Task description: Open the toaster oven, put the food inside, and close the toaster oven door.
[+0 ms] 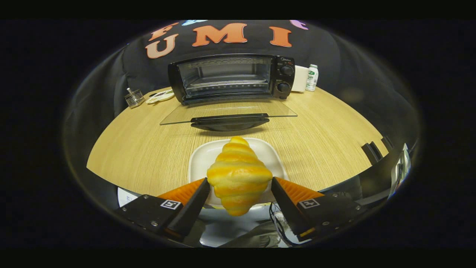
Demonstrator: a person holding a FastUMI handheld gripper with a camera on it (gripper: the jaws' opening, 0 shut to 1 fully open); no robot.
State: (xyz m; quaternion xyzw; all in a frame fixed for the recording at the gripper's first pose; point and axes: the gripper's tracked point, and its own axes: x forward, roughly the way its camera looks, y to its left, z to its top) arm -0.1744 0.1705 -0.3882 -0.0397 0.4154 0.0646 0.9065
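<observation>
Fingers (238, 184) sit either side of croissant (238, 175), touching it & closed on it, over white plate (200, 158) on counter (141, 141). Croissant's long axis points fwd at open oven (230, 76), door (227, 111) down, straight ahead.

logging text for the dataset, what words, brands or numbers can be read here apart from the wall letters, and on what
None can be read.
Toaster oven: small brand mark above the knobs, too blurred.
Bottle beside the oven: label print too small.
Gripper, fingers flanking the croissant: square coded markers, no words.
</observation>
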